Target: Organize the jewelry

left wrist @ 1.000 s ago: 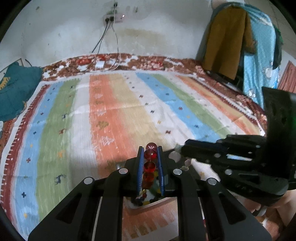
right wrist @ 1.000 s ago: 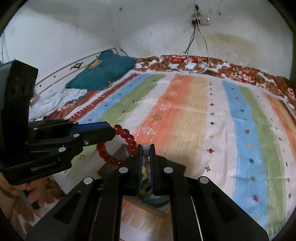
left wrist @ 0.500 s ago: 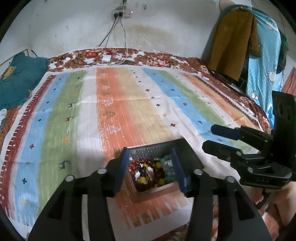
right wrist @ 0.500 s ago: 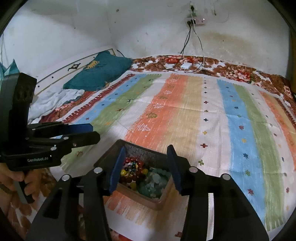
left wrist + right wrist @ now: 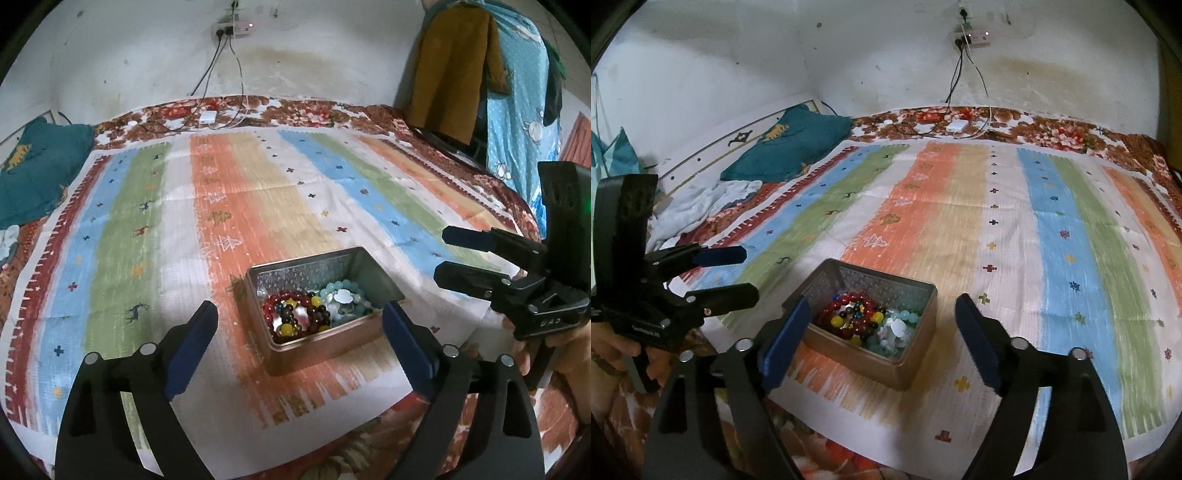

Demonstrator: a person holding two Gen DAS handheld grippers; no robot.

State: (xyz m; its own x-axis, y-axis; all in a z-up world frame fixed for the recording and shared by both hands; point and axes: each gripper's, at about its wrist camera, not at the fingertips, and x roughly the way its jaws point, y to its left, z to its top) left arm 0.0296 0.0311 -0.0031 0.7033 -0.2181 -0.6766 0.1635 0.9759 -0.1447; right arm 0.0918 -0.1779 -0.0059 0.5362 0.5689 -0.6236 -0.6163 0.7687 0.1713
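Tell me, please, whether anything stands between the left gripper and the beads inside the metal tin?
Nothing visible does. The left gripper has just been opening and holds nothing; the tin has no lid on, so the beads lie exposed.

Raised lettering stands on the black body of the right gripper and of the left gripper, each seen from the other's camera. Both marks too blurred to read. No other text, label or number legible.
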